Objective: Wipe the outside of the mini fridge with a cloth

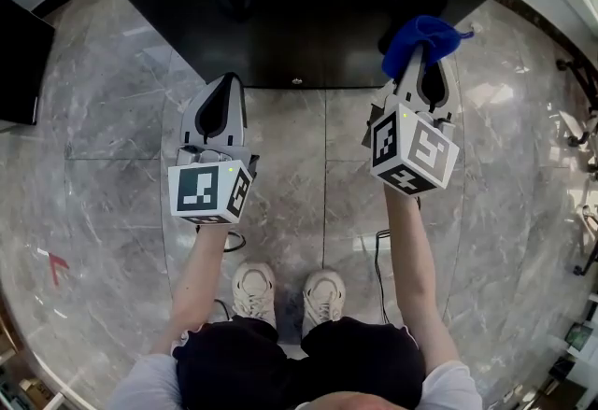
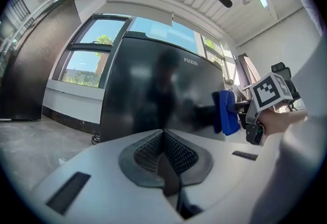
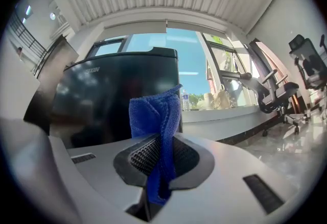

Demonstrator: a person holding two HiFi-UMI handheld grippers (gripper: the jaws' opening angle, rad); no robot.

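The right claw is pressed together on a blue cloth. The cloth is pinched between the ribbed dark pads, with a bunched fold standing up beyond the tips and a strip hanging down between them. The left claw is also pressed together, pad against pad, with nothing between.

From the head view, the person holds both claws out in front, each carrying a marker cube with black and white squares at its rear. The right claw is raised towards the right part of the front of the mini fridge. The cloth is against that glossy surface or just short of it, and no view shows clearly whether it touches. The left claw is lower and to the left, near the bottom edge of the front and apart from it.

The mini fridge is black and shiny, with pale brand lettering near the top of its door. It stands on a floor of grey marbled tiles. The person's pale shoes stand on the tiles below the claws, and a thin dark cable lies beside them. Behind the mini fridge is a wide window showing blue sky, with office chairs to its right.
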